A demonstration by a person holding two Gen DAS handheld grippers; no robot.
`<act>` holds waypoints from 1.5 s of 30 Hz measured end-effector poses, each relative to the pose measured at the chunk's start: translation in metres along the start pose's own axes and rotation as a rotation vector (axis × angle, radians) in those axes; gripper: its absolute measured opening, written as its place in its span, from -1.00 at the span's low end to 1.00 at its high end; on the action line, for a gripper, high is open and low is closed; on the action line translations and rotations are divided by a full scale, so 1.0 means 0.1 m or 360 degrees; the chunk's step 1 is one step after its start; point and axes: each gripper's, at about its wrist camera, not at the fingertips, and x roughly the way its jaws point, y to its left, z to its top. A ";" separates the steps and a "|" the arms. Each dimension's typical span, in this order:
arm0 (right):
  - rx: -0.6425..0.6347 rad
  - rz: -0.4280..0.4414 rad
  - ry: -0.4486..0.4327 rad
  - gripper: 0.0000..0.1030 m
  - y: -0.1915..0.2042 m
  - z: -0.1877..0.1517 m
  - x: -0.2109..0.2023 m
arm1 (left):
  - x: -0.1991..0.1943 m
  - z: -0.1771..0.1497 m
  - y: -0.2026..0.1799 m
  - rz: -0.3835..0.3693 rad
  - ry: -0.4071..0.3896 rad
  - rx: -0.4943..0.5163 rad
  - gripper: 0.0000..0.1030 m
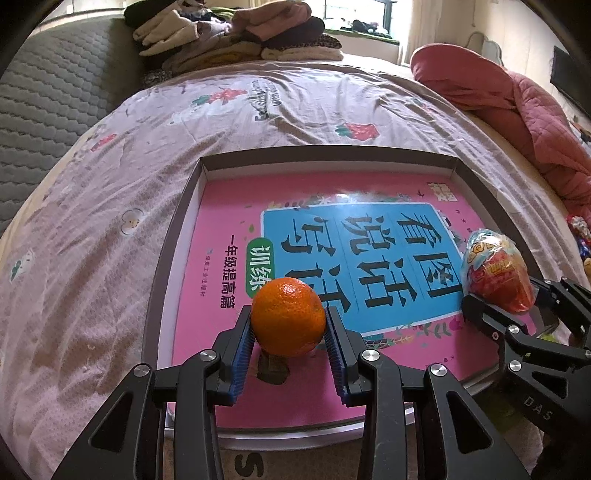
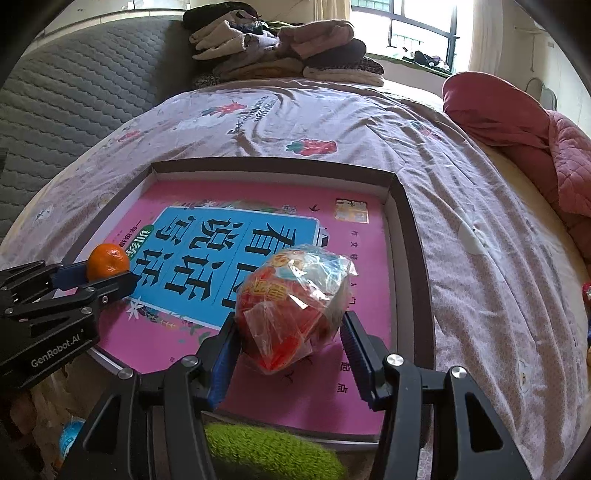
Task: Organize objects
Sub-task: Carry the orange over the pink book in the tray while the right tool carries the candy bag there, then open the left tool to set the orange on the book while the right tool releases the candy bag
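L gripper (image 1: 289, 325) jaws on orange (image 1: 288, 316) | R gripper (image 2: 291, 341) jaws on wrapped snack (image 2: 295, 306) | over box (image 1: 325, 153)

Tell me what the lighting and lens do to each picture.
Left wrist view: fisheye bows the box edges and bed; daylight glare sits on the pink book; the orange in the left gripper is sharp, with a shadow beneath. Right wrist view: the window is blown out; the snack bag in the right gripper glints; corners go dark.
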 end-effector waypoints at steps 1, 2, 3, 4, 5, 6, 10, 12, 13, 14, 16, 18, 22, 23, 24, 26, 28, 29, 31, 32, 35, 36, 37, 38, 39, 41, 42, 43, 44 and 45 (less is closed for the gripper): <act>0.0002 0.0002 0.0002 0.05 0.00 0.00 0.00 | 0.00 0.00 0.00 0.0002 0.0000 0.0004 -0.27; 0.0004 0.0004 0.0005 0.05 -0.01 0.00 0.00 | 0.00 0.00 0.00 0.0002 0.0000 0.0007 -0.27; 0.0010 0.0010 0.0010 0.05 -0.01 0.00 0.00 | 0.00 0.00 0.00 0.0000 0.0001 0.0003 -0.27; 0.0015 0.0014 0.0017 0.05 -0.01 0.00 0.01 | 0.01 0.00 0.00 -0.0002 0.0004 -0.0002 -0.27; 0.0019 0.0016 0.0022 0.05 -0.01 -0.01 0.02 | 0.00 0.00 0.00 -0.0006 0.0004 -0.0007 -0.27; 0.0023 0.0017 0.0024 0.05 -0.01 -0.01 0.02 | 0.01 0.00 0.00 -0.0010 0.0006 -0.0012 -0.27; 0.0020 0.0020 0.0025 0.05 0.01 -0.01 0.02 | 0.00 0.00 0.02 -0.0021 0.0013 -0.0021 -0.26; 0.0023 0.0035 0.0022 0.05 0.01 -0.01 0.02 | 0.00 0.00 0.02 -0.0025 0.0016 -0.0024 -0.26; 0.0023 0.0037 0.0023 0.05 0.01 -0.01 0.01 | 0.00 0.00 0.03 -0.0028 0.0016 -0.0028 -0.26; 0.0021 0.0034 0.0024 0.05 0.02 -0.01 0.02 | 0.00 0.00 0.03 -0.0028 0.0016 -0.0029 -0.26; 0.0024 0.0033 0.0025 0.05 0.02 -0.01 0.02 | 0.00 0.00 0.03 -0.0026 0.0018 -0.0025 -0.26; 0.0026 0.0044 0.0026 0.05 0.02 -0.01 0.02 | 0.00 0.00 0.04 -0.0026 0.0022 -0.0023 -0.26; 0.0026 0.0058 0.0013 0.05 0.03 0.00 0.00 | 0.01 0.00 0.07 -0.0044 0.0033 -0.0034 -0.21; 0.0025 0.0059 0.0023 0.05 0.03 0.00 0.01 | 0.01 0.00 0.08 -0.0042 0.0039 -0.0037 -0.18; 0.0027 0.0054 0.0029 0.06 0.03 0.00 0.01 | 0.01 0.00 0.08 -0.0047 0.0043 -0.0042 -0.17; 0.0031 0.0057 0.0041 0.06 0.03 0.00 0.03 | 0.01 -0.01 0.09 -0.0065 0.0050 -0.0050 -0.08; 0.0034 0.0046 0.0036 0.06 0.02 0.00 0.02 | 0.00 -0.01 0.09 -0.0073 0.0048 -0.0049 0.01; 0.0035 0.0039 0.0034 0.07 0.02 0.00 0.02 | -0.01 -0.01 0.09 -0.0075 0.0045 -0.0047 0.05; 0.0041 0.0033 0.0032 0.09 0.01 0.00 0.01 | -0.02 -0.01 0.08 -0.0075 0.0048 -0.0049 0.08; 0.0043 0.0035 0.0028 0.11 0.01 0.00 0.01 | -0.02 -0.01 0.08 -0.0077 0.0050 -0.0053 0.09; 0.0040 0.0038 0.0021 0.14 0.00 0.00 -0.01 | -0.04 0.00 0.08 -0.0064 0.0053 -0.0055 0.13; 0.0039 0.0039 0.0016 0.14 0.00 0.00 -0.02 | -0.05 0.00 0.08 -0.0061 0.0048 -0.0057 0.14; 0.0039 0.0037 0.0011 0.15 -0.01 0.00 -0.03 | -0.07 0.00 0.09 -0.0061 0.0042 -0.0057 0.15; 0.0039 0.0036 0.0006 0.16 -0.01 0.01 -0.04 | -0.09 0.01 0.10 -0.0058 0.0034 -0.0059 0.16; 0.0038 0.0036 0.0002 0.16 -0.01 0.01 -0.05 | -0.10 0.01 0.10 -0.0059 0.0029 -0.0063 0.16; 0.0041 0.0036 -0.0014 0.17 -0.02 0.02 -0.08 | -0.15 0.02 0.12 -0.0071 0.0014 -0.0073 0.19; 0.0041 0.0036 -0.0020 0.17 -0.02 0.02 -0.10 | -0.17 0.02 0.12 -0.0071 0.0006 -0.0076 0.20; 0.0041 0.0034 -0.0030 0.17 -0.03 0.03 -0.12 | -0.19 0.03 0.13 -0.0070 -0.0004 -0.0081 0.23; 0.0042 0.0035 -0.0039 0.17 -0.03 0.03 -0.14 | -0.22 0.03 0.14 -0.0066 -0.0015 -0.0086 0.25; 0.0041 0.0037 -0.0046 0.17 -0.03 0.04 -0.16 | -0.25 0.04 0.14 -0.0053 -0.0023 -0.0089 0.26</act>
